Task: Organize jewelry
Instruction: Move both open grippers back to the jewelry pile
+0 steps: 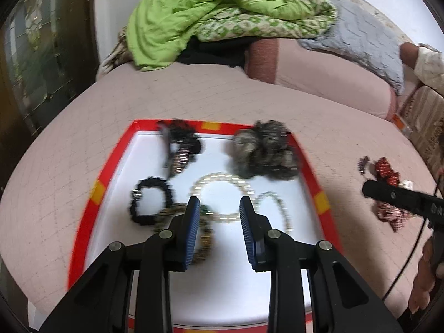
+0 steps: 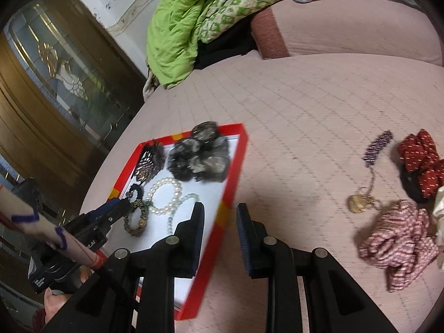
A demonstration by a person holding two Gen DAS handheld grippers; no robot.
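A red-rimmed white tray (image 1: 97, 191) (image 2: 236, 172) lies on the pink bed. In it lie a grey scrunchie (image 1: 263, 149) (image 2: 199, 155), a dark beaded clip (image 1: 179, 147) (image 2: 148, 163), a black band (image 1: 151, 204), a pearl bracelet (image 1: 222, 183) (image 2: 166, 194), a pale green bead bracelet (image 1: 280, 205) and a bronze beaded bracelet (image 2: 136, 222). My left gripper (image 1: 219, 208) (image 2: 122, 208) is open and empty, hovering over the bracelets. My right gripper (image 2: 219, 213) is open and empty above the tray's right rim. Off the tray, to the right, lie a red scrunchie (image 2: 421, 161) (image 1: 387, 172), a striped scrunchie (image 2: 396, 244), a purple beaded piece (image 2: 378, 147) and a gold pendant (image 2: 358, 202).
A green quilt (image 1: 199, 16) and a grey blanket (image 1: 360, 36) are piled at the bed's far end on pink pillows (image 1: 319, 63). A dark wooden cabinet with glass (image 2: 55, 83) stands left of the bed.
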